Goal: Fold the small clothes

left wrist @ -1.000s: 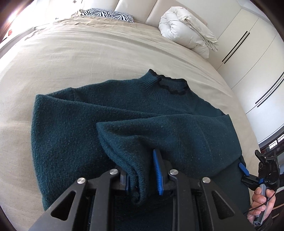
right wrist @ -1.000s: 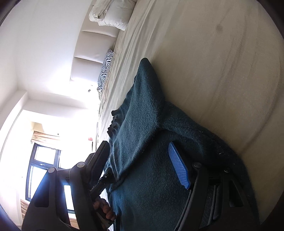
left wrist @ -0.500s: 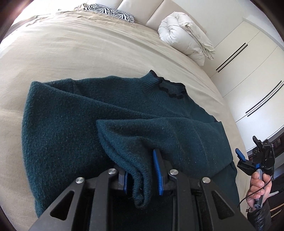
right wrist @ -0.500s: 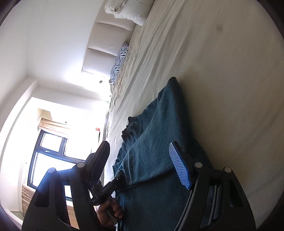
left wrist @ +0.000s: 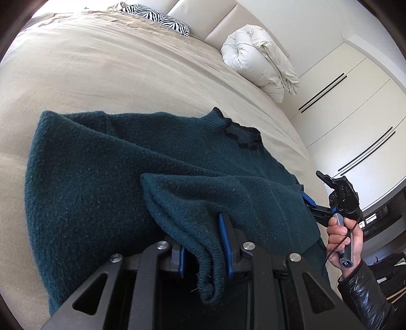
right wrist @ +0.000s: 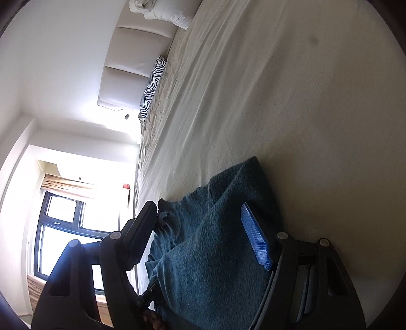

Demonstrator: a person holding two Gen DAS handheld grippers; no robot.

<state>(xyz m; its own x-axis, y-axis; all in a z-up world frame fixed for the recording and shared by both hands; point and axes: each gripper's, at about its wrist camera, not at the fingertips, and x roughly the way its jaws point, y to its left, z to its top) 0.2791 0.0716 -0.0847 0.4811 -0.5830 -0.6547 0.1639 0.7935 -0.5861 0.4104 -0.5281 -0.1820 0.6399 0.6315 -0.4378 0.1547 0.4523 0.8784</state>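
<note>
One dark green sweater (left wrist: pixel 106 177) lies spread on the bed (left wrist: pixel 88 71), its black-trimmed collar (left wrist: pixel 241 134) toward the headboard. One sleeve (left wrist: pixel 203 223) is folded across the body, and its cuff end is clenched between the two blue pads of the left gripper (left wrist: pixel 204 248), with the cuff's edge hanging down between the fingers.

The right gripper (right wrist: pixel 203 238) stands with its jaws apart and released; the sweater lies beyond and below them, no pad pressing on it. In the left view the same tool sits at the sweater's far edge, held by the person's right hand (left wrist: pixel 342 241) in a black glossy sleeve (left wrist: pixel 365 299).

Farther out on the bed are one zebra-striped pillow (left wrist: pixel 157 19) and one rolled white duvet (left wrist: pixel 256 61) against the padded headboard (left wrist: pixel 203 17). White wardrobe doors (left wrist: pixel 355 106) carry four dark bar handles. One window (right wrist: pixel 61 236) shows in the right view. No writing or label is readable.
</note>
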